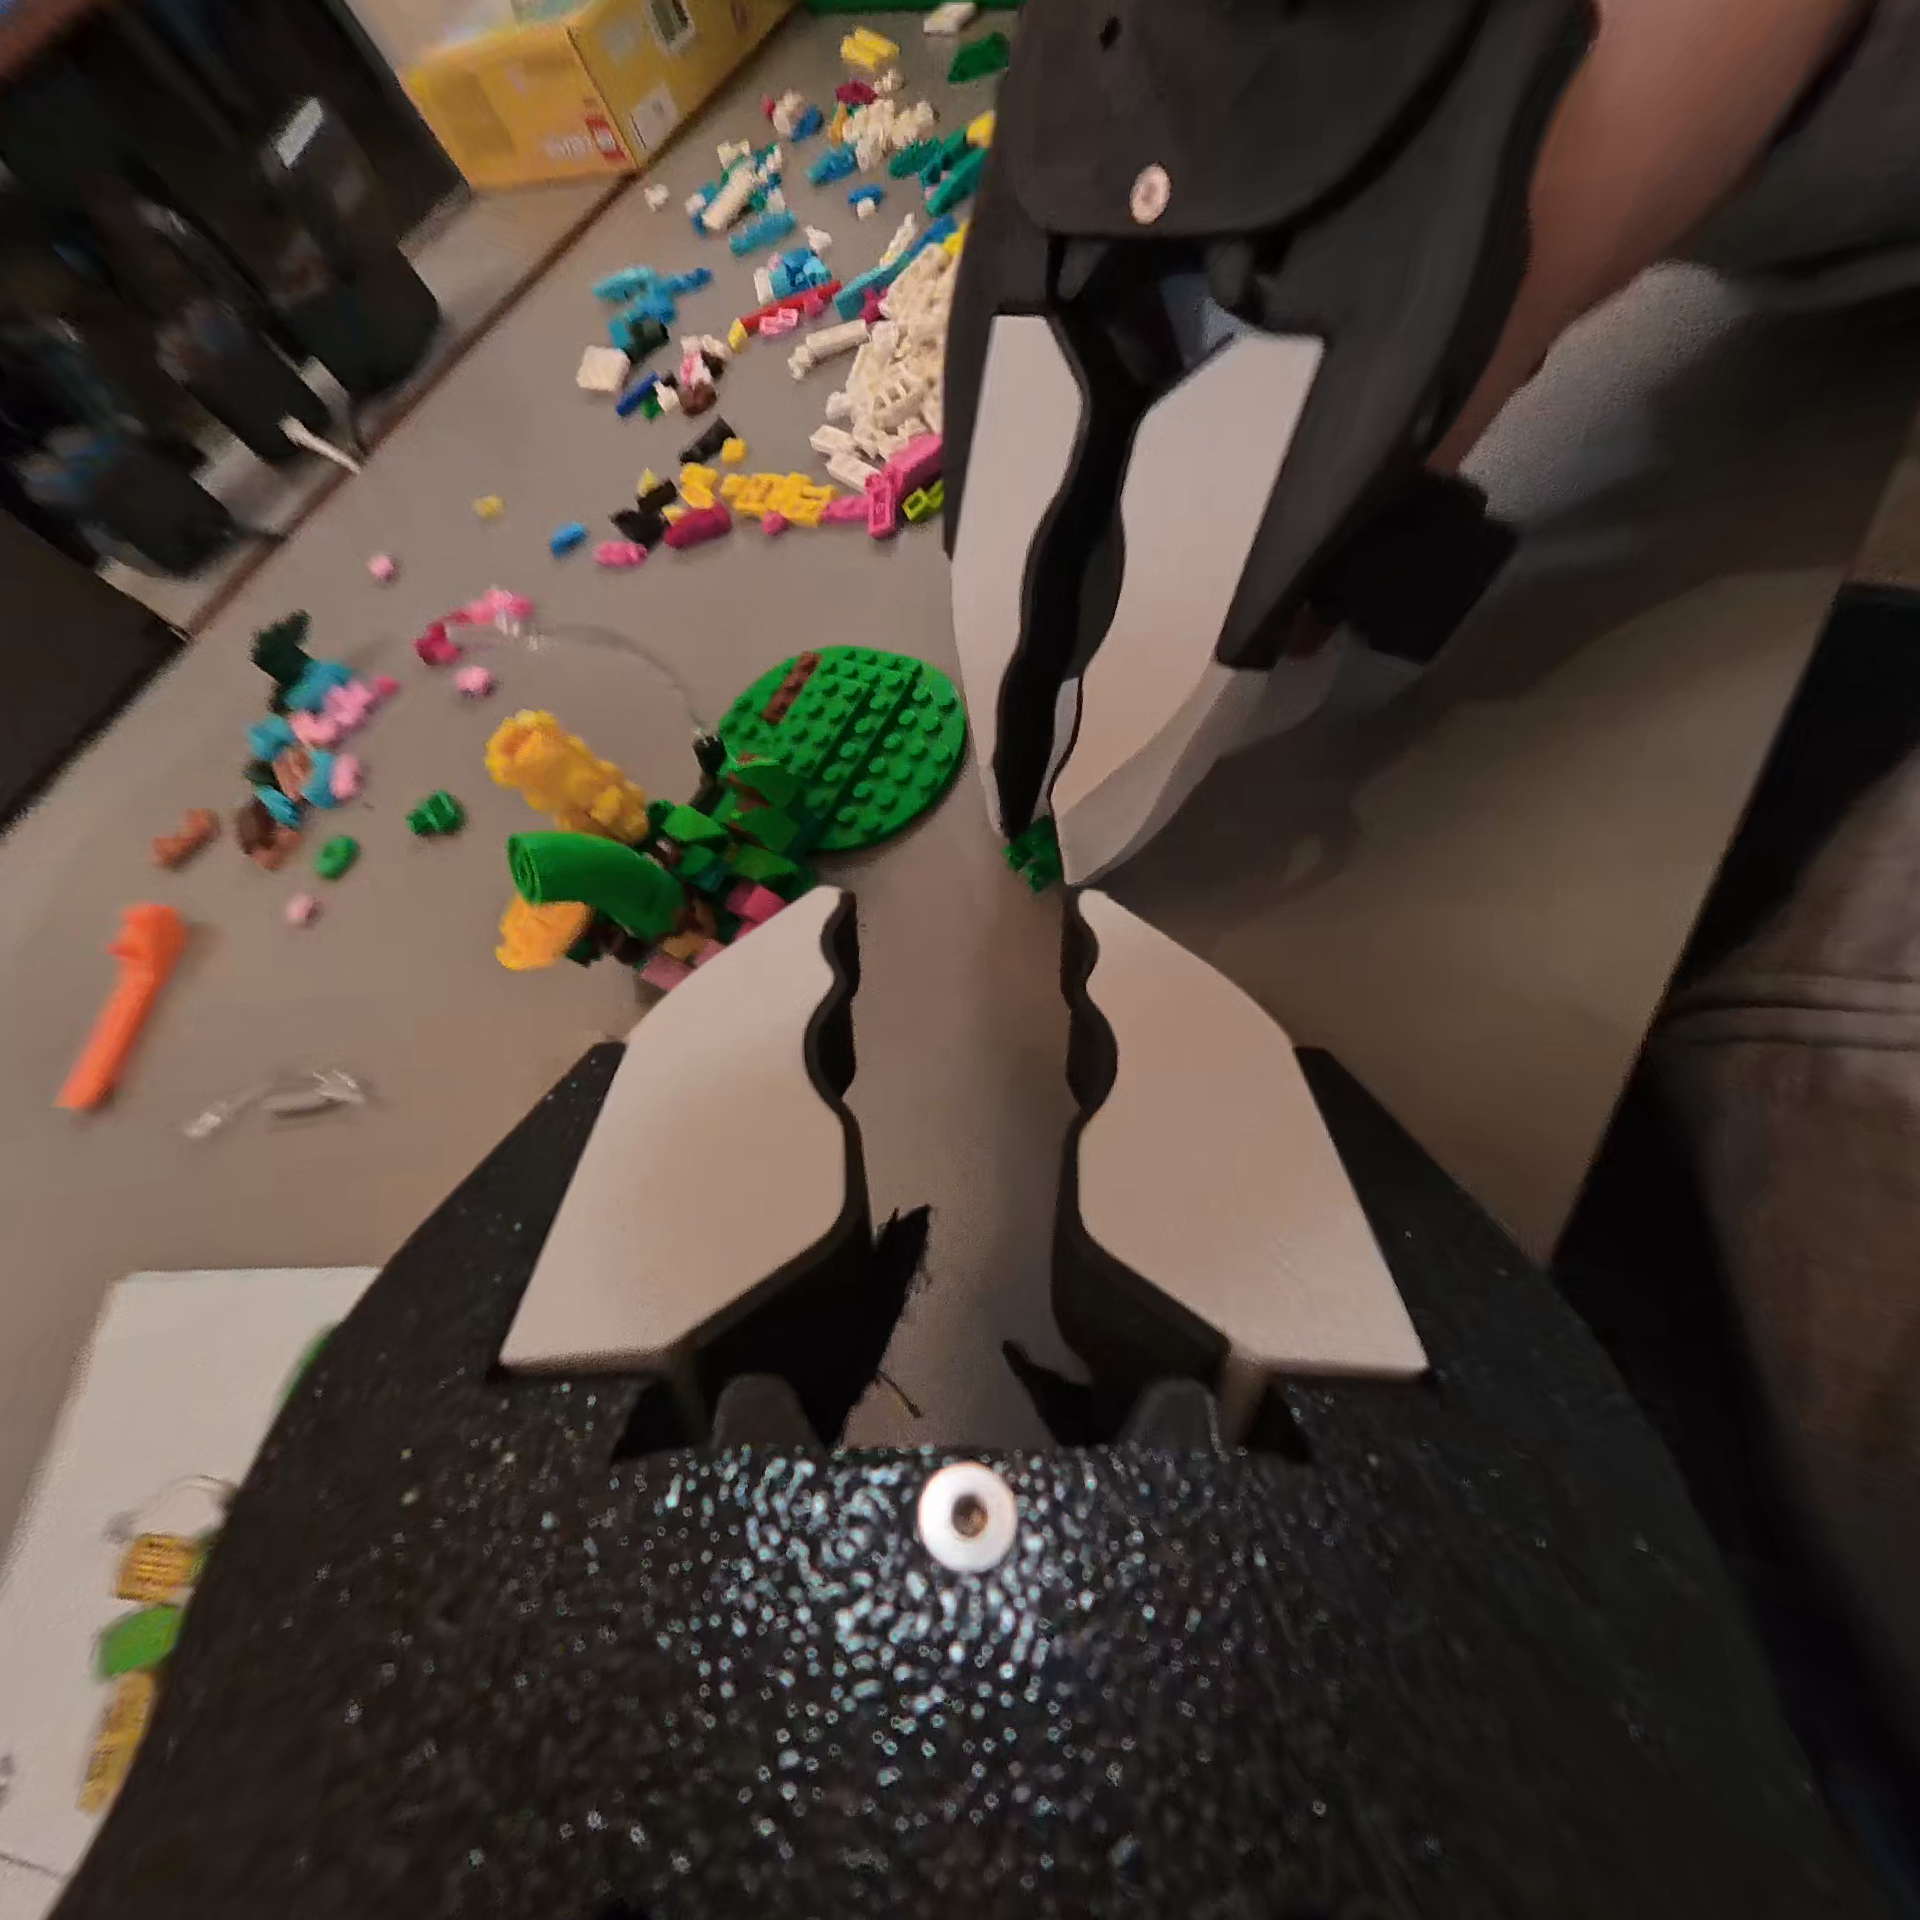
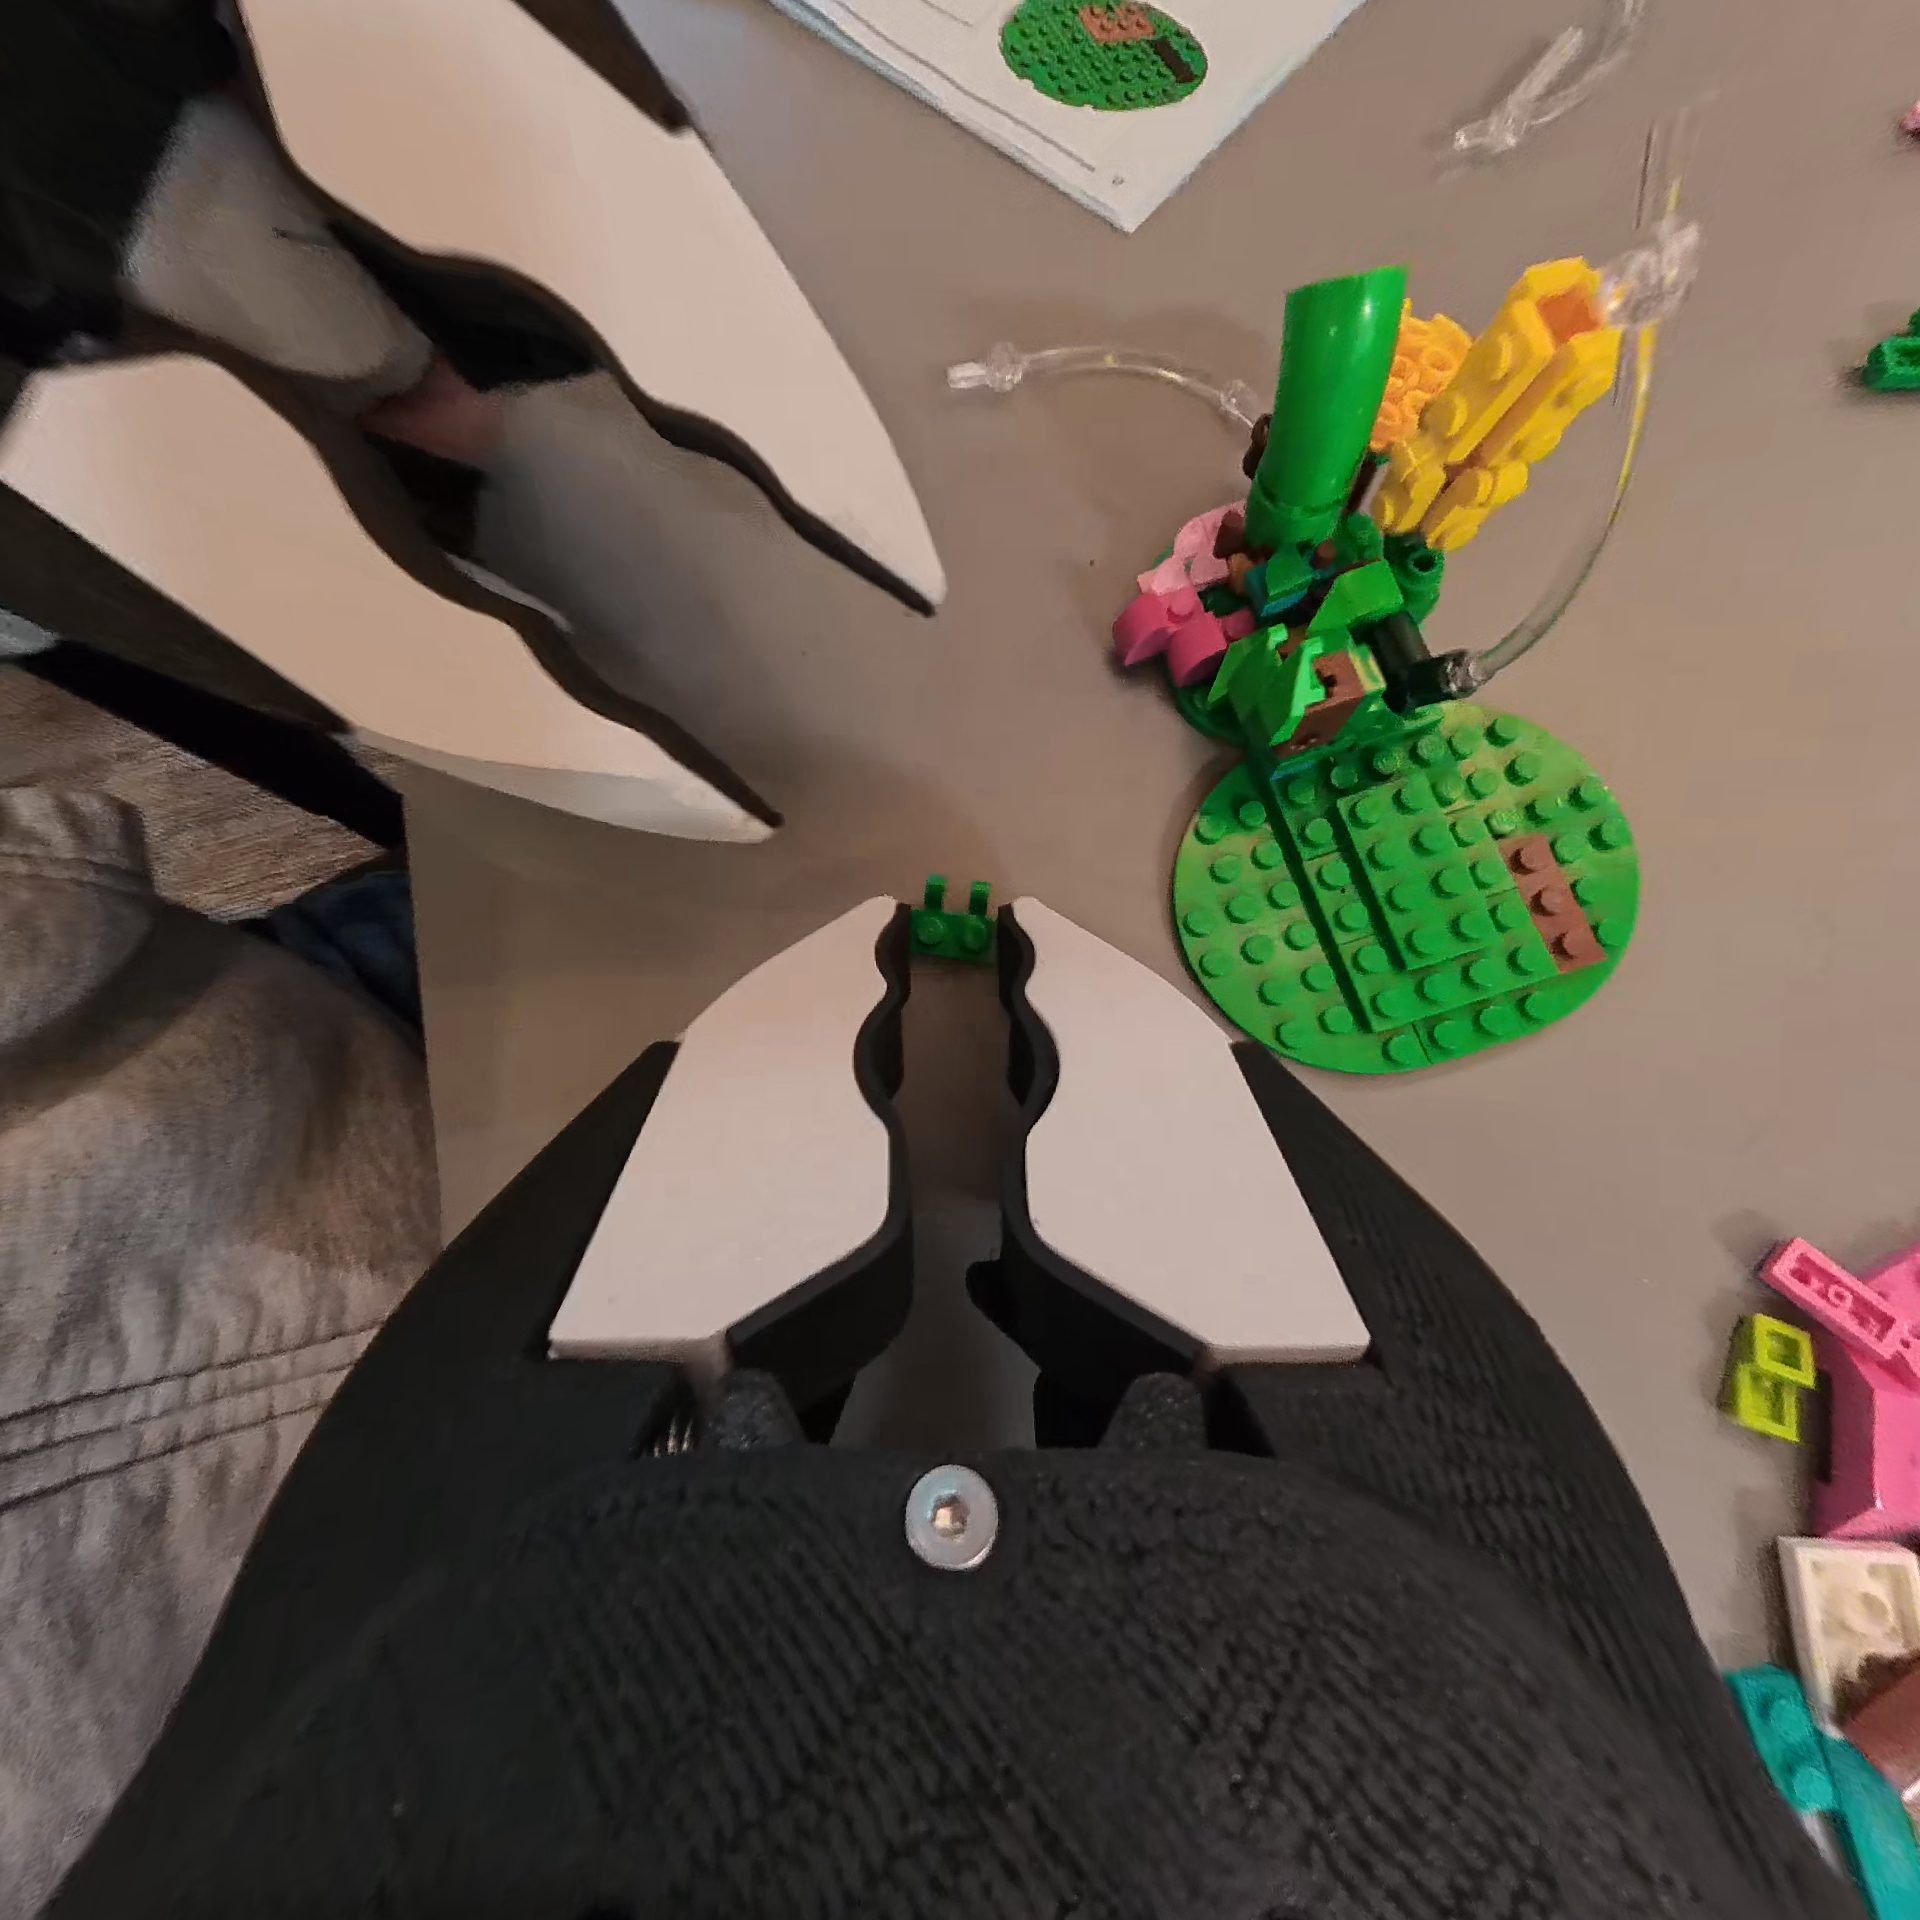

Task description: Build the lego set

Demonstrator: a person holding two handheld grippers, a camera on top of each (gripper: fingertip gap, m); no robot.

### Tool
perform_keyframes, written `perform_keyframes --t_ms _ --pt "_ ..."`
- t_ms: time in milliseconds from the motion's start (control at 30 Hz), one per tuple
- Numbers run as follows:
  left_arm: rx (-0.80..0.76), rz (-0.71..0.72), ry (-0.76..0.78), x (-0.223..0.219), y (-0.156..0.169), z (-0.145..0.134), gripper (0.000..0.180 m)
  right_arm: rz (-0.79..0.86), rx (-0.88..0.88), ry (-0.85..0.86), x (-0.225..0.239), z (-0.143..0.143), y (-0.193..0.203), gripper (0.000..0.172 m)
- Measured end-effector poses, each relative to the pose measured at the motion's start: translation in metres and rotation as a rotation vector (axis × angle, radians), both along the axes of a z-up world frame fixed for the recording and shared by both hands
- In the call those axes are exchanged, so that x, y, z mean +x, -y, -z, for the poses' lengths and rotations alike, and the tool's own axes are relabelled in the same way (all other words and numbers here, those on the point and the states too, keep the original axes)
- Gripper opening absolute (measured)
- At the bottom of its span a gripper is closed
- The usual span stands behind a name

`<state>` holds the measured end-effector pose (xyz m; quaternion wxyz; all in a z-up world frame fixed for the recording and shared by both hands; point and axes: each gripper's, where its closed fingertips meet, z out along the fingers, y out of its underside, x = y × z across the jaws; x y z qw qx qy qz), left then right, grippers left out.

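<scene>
R tool (image 2: pixel 951 914) clamped on small green clip plate (image 2: pixel 948 932) at fingertips, just above grey table (image 2: pixel 1039 727). L tool (image 1: pixel 961 904) apart, empty, tips facing plate. Round green baseplate (image 2: pixel 1403 894) near, to R tool's right.

Right gripper (image 2: pixel 951 914): black body, pale curved fingers with wavy black pads. Jaws narrowed; both pad tips press the sides of a small green brick (image 2: pixel 951 930) at the very fingertips. From the left wrist view this gripper points steeply down, tips low.

Left gripper (image 1: pixel 961 904): same build, jaws apart, bare grasp, only grey surface shows between the pads. Its right fingertip (image 1: pixel 1091 904) sits just beside the right gripper's tips. In the right wrist view it enters from the upper left, fingers angled toward the lower right, tips near but not touching the right gripper.

A forearm shows behind the right gripper.
</scene>
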<state>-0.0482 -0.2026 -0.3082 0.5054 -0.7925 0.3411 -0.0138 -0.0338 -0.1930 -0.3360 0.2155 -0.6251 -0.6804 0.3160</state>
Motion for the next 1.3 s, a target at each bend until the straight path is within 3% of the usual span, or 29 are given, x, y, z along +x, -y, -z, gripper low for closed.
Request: perform_keyframes --t_ms 200,500,700,933,1300 --pt "0.226 0.093 -0.369 0.01 -0.006 0.001 0.025 -0.109 -0.073 -0.059 0.005 -0.022 0.011 0.014" --pt "0.395 0.179 -0.551 0.026 -0.004 -0.004 0.002 -0.167 -0.118 -0.045 0.013 -0.029 0.015 0.014" --pt "0.403 0.175 -0.569 0.026 -0.007 -0.003 0.023 -0.168 -0.129 -0.021 0.015 -0.025 0.017 0.014" --pt "0.408 0.226 -0.602 0.03 -0.005 0.002 0.013 -0.18 -0.128 -0.011 0.016 -0.024 0.018 0.014" --pt "0.448 0.069 -0.494 0.015 -0.014 -0.014 0.005 -0.105 -0.169 -0.19 0.007 -0.041 0.013 0.017"
